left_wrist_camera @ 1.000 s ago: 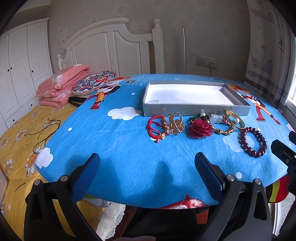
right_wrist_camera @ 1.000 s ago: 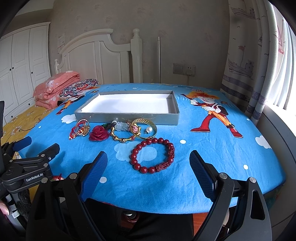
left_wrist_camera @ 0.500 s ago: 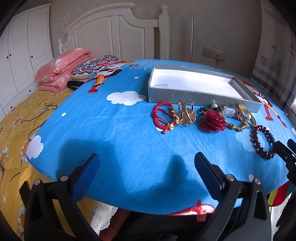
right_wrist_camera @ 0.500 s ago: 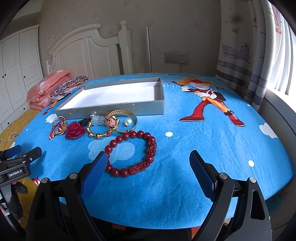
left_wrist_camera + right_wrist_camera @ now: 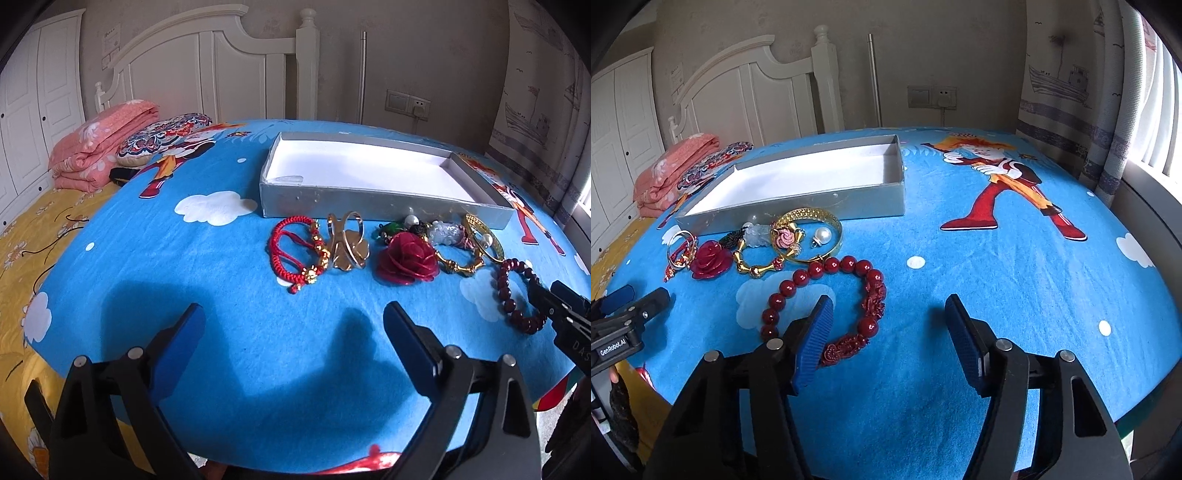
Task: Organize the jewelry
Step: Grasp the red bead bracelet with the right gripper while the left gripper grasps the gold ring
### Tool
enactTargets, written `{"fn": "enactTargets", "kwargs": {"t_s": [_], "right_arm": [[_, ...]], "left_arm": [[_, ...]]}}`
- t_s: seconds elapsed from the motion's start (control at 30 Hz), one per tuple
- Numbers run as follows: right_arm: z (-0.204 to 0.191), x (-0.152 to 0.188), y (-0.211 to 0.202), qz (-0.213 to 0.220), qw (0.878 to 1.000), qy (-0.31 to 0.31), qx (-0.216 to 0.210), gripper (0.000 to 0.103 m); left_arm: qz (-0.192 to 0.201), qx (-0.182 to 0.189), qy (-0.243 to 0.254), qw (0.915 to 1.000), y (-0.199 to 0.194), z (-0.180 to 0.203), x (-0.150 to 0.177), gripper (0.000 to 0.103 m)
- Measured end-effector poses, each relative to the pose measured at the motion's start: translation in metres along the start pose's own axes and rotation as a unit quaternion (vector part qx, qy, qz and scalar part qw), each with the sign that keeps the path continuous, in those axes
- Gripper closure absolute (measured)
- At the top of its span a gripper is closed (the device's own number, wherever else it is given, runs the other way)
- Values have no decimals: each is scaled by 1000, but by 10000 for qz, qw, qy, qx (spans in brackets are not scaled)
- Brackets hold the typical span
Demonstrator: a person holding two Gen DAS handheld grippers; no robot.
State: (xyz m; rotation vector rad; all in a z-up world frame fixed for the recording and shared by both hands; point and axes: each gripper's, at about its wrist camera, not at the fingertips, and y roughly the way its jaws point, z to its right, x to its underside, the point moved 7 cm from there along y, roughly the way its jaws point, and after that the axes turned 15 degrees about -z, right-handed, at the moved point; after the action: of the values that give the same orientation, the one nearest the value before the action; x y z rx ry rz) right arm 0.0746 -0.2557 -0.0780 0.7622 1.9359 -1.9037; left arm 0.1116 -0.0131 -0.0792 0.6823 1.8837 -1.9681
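Table [image 5: 1015, 295] under a blue cartoon cloth carries our silver tray [image 5: 798, 205] toward its far edge, white inside. Jewelry lies in a row just before the tray; the red bead bracelet [image 5: 827, 295] is nearest. Our right hand-held gripper [image 5: 888, 314] hovers spread over its beads. Our left hand-held gripper [image 5: 293, 325] gapes, holding nothing.

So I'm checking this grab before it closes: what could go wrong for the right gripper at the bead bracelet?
The right gripper is open, and its left finger covers part of the bead bracelet, with the loop's far side between the fingers. Closing might pinch only a few beads, so the loop dangles or slips. The gold bangle looks to touch the bracelet, so lifting could drag it. The tray is empty.
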Motion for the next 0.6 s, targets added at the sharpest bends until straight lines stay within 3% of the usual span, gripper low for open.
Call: {"fn": "enactTargets", "kwargs": {"t_s": [0.1, 0.3, 0.53, 0.6], "right_arm": [[-3, -5, 5, -42, 9999, -50, 89, 54], [-4, -15, 10, -29, 9992, -235, 335, 89], [-4, -11, 8, 107, 9989, -316, 316, 90], [-4, -11, 8, 118, 9990, -311, 308, 90]], "left_arm": [[-67, 89, -37, 9999, 7, 3, -12, 11], [-34, 168, -75, 9998, 11, 1, -32, 15], [17, 267, 56, 9996, 13, 9, -54, 30], [76, 238, 158, 9996, 12, 14, -58, 40]]}}
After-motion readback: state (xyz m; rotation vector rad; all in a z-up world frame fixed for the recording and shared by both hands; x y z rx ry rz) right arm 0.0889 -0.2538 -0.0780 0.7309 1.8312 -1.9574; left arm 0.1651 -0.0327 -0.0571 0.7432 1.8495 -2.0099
